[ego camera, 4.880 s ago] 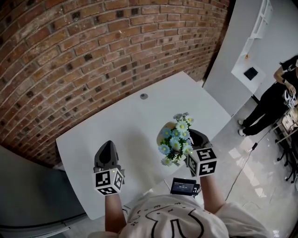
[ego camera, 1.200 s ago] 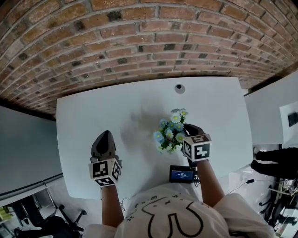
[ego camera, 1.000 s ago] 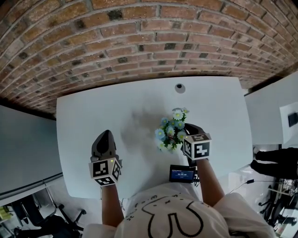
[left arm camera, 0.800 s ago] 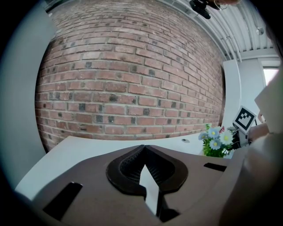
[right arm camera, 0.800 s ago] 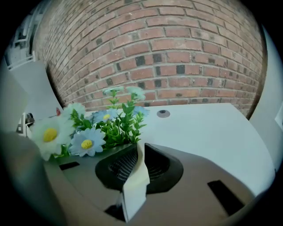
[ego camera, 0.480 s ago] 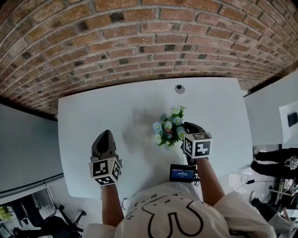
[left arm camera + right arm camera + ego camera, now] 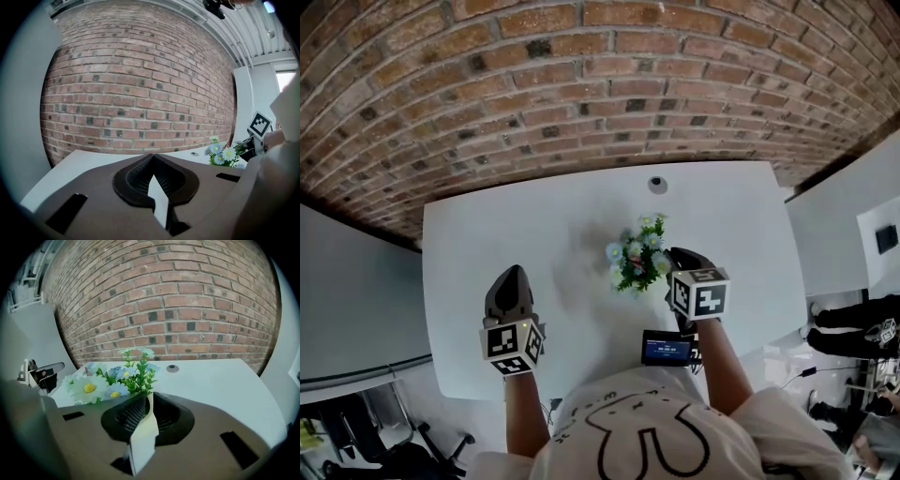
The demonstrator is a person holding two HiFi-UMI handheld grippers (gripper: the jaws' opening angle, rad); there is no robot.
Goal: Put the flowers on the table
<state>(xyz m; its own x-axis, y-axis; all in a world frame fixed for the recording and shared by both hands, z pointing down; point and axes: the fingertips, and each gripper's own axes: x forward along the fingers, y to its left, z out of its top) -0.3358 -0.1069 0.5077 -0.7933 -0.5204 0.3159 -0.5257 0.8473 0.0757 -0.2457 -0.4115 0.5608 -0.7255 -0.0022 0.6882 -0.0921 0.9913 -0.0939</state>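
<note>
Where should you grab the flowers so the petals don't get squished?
Low down, on the cream wrap below the flowers, coming from the side. The blooms fan out wide and soft on top, while the base is narrow enough for tongs. The right tongs are pinching it there.

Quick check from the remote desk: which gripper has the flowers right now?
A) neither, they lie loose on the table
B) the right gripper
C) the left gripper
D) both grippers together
B: in the right gripper view the flowers rise from between the jaws of the right gripper, which are shut on their base, while the left gripper has its jaws together with nothing between them.
</note>
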